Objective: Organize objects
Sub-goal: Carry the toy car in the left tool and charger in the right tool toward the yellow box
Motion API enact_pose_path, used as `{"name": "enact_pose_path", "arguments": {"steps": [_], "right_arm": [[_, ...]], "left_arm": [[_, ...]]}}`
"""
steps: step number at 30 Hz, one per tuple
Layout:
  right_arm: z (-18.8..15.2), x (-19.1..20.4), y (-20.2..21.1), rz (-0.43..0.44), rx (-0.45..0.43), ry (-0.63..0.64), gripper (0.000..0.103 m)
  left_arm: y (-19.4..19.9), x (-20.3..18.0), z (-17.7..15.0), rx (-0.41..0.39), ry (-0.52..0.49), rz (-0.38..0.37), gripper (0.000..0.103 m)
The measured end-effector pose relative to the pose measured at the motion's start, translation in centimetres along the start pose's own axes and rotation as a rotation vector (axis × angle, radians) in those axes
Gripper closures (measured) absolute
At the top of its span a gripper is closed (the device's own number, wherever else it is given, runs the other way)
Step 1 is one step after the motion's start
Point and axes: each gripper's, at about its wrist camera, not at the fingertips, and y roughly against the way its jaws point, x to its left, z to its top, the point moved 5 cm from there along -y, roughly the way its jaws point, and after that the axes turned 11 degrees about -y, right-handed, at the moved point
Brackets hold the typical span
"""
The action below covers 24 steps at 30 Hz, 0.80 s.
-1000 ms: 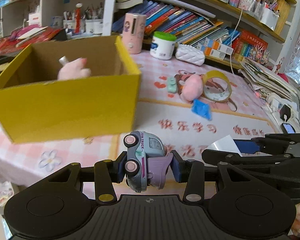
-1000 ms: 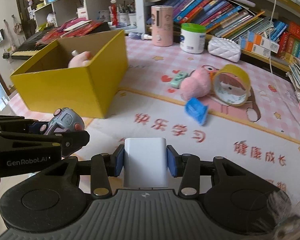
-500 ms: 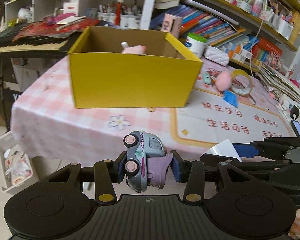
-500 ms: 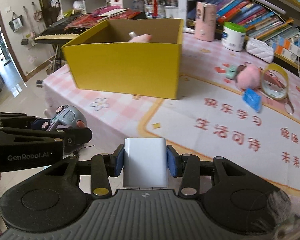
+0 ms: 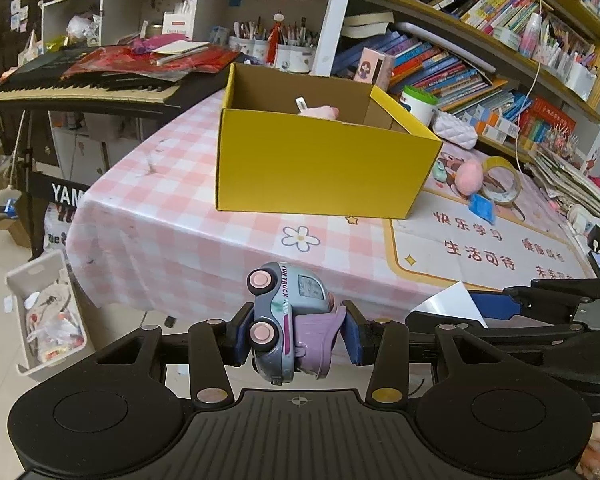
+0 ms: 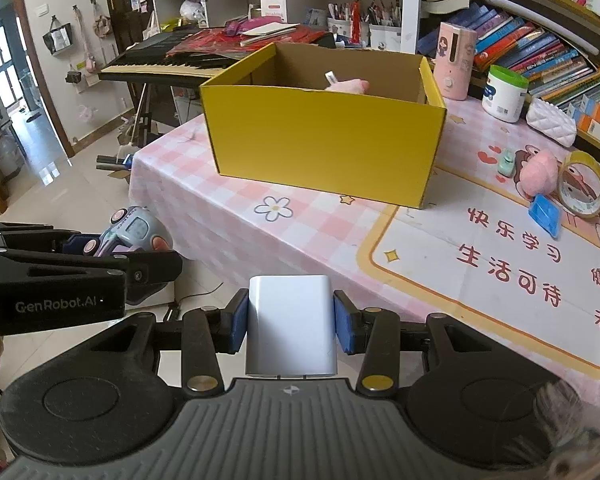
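Pink-checked cloth covers the tabletop (image 5: 172,216), which stands in a cluttered room with bookshelves behind it and an electronic keyboard (image 5: 80,88) to the left.

Held items:
- The toy car (image 5: 286,320), grey-blue with pink wheels and a purple rear section, is clamped between the blue pads of the left gripper (image 5: 294,334). It sits on its side, wheels facing left in the left wrist view. It is off the tabletop, in front of the near edge and above the floor.
- The white block (image 6: 292,326), smooth with rounded corners, is clamped between the blue pads of the right gripper (image 6: 290,324). Both pads press its side faces. It is likewise held off the near tabletop edge.
- In the right wrist view, the left gripper appears at the left, just beside the right one, carrying the toy car.

Container:
- The yellow box (image 6: 324,140) stands open on the tabletop, well beyond both grippers. A pink soft item (image 6: 348,85) with a small white tag shows above its front wall.

Loose items on the printed mat (image 6: 480,240), right of the box:
- a pink plush ball (image 6: 538,172), touching a tape roll (image 6: 582,186);
- a blue clip (image 6: 544,210), just in front of the tape roll;
- a small green toy (image 6: 505,162), left of the plush ball.

Further back: a white jar with a green lid (image 6: 504,94) and a pink canister (image 6: 454,64).

A white bin (image 5: 46,312) of small items stands on the floor at the left.
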Motion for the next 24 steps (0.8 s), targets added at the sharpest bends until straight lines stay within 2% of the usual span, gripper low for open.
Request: {"name": "enact_pose_path", "arguments": {"steps": [17, 24], "right_arm": [[0.0, 0.7, 0.8, -0.019, -0.01, 0.005, 0.062], [1.5, 0.0, -0.2, -0.008, -0.024, 0.002, 0.062]], "left_arm": [[0.4, 0.1, 0.6, -0.029, 0.001, -0.026, 0.06], [-0.3, 0.2, 2.6, -0.057, -0.016, 0.0, 0.06]]}}
